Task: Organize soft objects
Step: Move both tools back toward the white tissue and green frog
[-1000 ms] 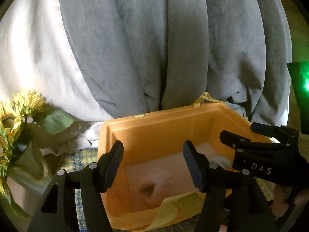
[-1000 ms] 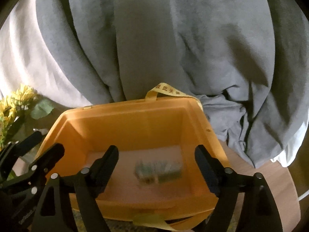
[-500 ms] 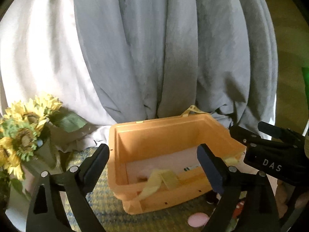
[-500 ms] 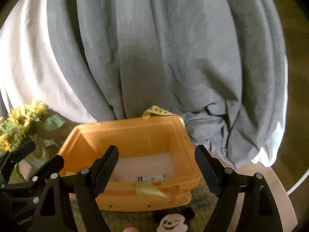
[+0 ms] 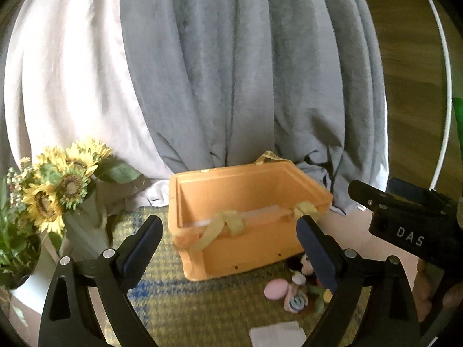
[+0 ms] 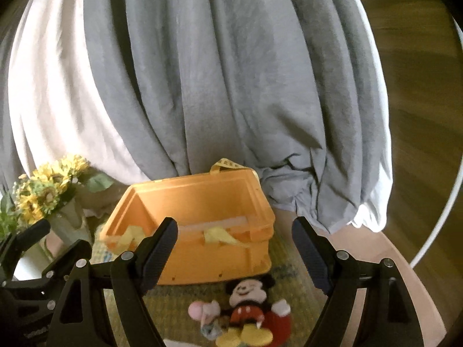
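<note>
An orange plastic bin (image 5: 249, 225) with yellow strap handles stands on a woven mat; it also shows in the right wrist view (image 6: 199, 231). In front of it lie a Mickey Mouse plush (image 6: 249, 309) and a small pink soft toy (image 6: 199, 310), also seen in the left wrist view (image 5: 277, 289). My left gripper (image 5: 228, 240) is open and empty, held back from the bin. My right gripper (image 6: 234, 245) is open and empty, above the plush toys. The bin's inside is mostly hidden by its front wall.
A vase of sunflowers (image 5: 58, 190) stands left of the bin. Grey and white curtains (image 5: 231, 72) hang behind it. A white paper (image 5: 275, 335) lies on the mat near me. The round table edge (image 6: 405, 274) curves at right.
Both grippers have pulled back and up from over the bin. The bin now looks smaller and the plush toys in front of it have come into view.
</note>
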The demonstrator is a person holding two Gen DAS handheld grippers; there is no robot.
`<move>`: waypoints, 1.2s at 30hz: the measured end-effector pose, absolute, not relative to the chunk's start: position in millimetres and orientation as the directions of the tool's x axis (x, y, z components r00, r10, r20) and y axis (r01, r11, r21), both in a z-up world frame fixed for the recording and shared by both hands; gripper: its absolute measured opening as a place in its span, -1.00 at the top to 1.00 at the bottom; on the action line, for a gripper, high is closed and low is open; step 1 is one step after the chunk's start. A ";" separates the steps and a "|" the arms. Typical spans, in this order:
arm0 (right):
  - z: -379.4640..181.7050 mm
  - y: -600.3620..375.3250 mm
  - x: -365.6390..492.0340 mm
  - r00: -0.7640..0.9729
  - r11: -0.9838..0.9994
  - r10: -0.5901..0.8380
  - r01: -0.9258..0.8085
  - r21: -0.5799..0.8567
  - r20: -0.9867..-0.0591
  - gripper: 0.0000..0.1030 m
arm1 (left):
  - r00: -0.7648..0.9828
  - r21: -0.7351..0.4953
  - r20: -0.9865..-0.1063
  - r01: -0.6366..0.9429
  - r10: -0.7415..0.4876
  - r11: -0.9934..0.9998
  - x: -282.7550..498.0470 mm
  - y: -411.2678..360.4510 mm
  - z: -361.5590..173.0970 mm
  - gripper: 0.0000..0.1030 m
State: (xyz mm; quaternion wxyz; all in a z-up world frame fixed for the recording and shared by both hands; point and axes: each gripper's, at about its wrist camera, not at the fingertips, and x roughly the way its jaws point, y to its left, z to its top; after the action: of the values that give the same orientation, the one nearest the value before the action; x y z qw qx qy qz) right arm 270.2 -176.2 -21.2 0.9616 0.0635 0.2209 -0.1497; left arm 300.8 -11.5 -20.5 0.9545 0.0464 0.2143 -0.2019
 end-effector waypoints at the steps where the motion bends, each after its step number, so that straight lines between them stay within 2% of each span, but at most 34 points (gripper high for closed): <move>1: -22.0 -174.9 265.8 0.857 0.947 -0.260 0.316 0.056 -0.445 -0.59 | 0.824 0.004 -0.431 0.408 -0.367 0.913 295.0 -9.7 -21.8 -0.84; 14: -46.8 -149.8 202.8 0.828 0.951 -0.256 0.308 0.024 -0.499 -0.59 | 0.789 0.007 -0.498 0.419 -0.360 0.908 238.6 9.2 -54.5 -0.84; 26: -82.5 -132.0 180.5 0.768 0.961 -0.228 0.278 -0.009 -0.598 -0.59 | 0.734 0.011 -0.573 0.452 -0.365 0.892 216.6 14.4 -92.7 -0.84; 36: -126.3 -124.0 179.4 0.696 0.969 -0.196 0.245 -0.028 -0.691 -0.58 | 0.701 0.070 -0.627 0.483 -0.338 0.873 211.2 13.6 -129.5 -0.83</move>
State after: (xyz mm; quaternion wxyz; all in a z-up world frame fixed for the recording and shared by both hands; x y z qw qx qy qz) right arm 179.4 -124.0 -126.3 0.9202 0.0331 0.3713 -0.1198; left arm 211.2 13.6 -129.5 0.9151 0.1155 0.3145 -0.2244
